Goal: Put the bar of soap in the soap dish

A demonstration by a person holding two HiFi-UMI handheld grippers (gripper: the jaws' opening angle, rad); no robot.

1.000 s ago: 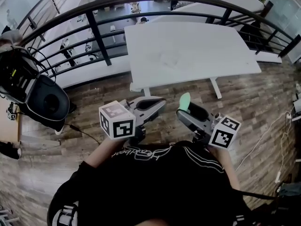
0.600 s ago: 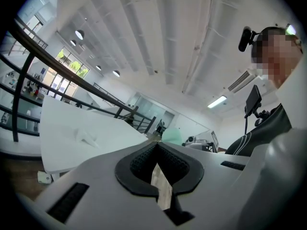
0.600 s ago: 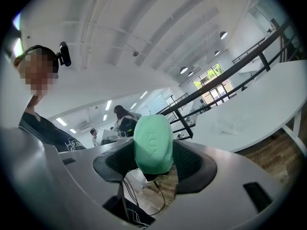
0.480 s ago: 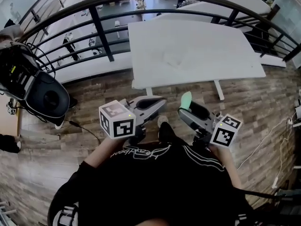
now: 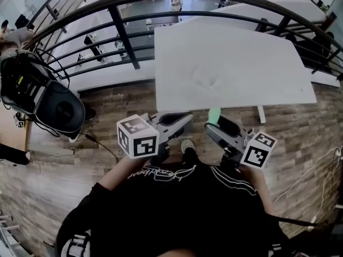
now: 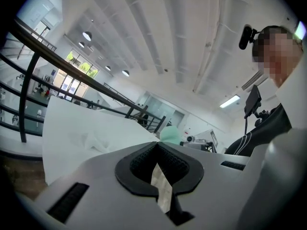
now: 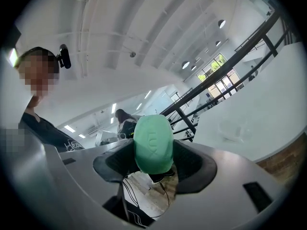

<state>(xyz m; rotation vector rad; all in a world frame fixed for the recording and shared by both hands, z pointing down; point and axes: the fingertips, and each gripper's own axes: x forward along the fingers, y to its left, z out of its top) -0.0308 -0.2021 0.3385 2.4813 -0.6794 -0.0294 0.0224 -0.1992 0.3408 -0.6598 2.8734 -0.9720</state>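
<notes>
A mint-green bar of soap stands upright between the pads of my right gripper, which is shut on it. In the head view the soap sticks out past the right gripper, held close to the body just short of the white table. My left gripper is level with it to the left, jaws together and empty; in its own view the left gripper shows only floor through a thin slit. A faint clear shape, possibly the soap dish, lies mid-table.
A black railing curves behind and to the left of the table, with a lower floor beyond it. A black bag with cables sits on the wooden floor at left. A cable trails at right.
The table edge has come nearer to both grippers, and a shoe now shows between them. Both grippers keep their hold and pose.
</notes>
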